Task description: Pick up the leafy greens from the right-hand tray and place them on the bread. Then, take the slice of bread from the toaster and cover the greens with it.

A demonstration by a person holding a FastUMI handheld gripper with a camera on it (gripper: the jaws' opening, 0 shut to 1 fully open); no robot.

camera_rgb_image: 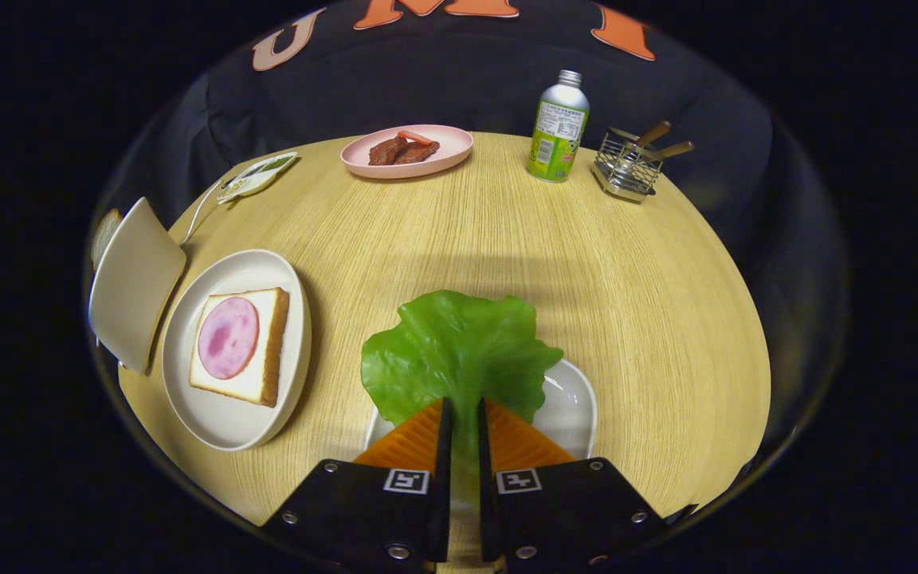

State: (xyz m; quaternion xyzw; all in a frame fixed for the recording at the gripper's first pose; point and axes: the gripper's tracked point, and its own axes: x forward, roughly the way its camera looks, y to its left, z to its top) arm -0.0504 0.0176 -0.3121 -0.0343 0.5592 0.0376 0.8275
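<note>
My gripper [460, 414] is shut on the near edge of a green lettuce leaf [455, 351]; both orange fingers [419, 438] press on it. The leaf fans out ahead of the fingertips, over a small white tray [570, 406] that lies under and to the right of the fingers. To the left, a round white plate [224, 418] holds a slice of bread [264, 383] topped with a pink round of ham [228, 337]. Further left stands a cream toaster [134, 283] with a slice of bread [104, 231] peeking out behind it.
At the far side of the round wooden table [626, 279] sit a pink plate [451, 151] with brown meat pieces, a green-and-white bottle [558, 127] and a wire basket [626, 167] with wooden-handled utensils. A small white dish [256, 177] lies at the far left.
</note>
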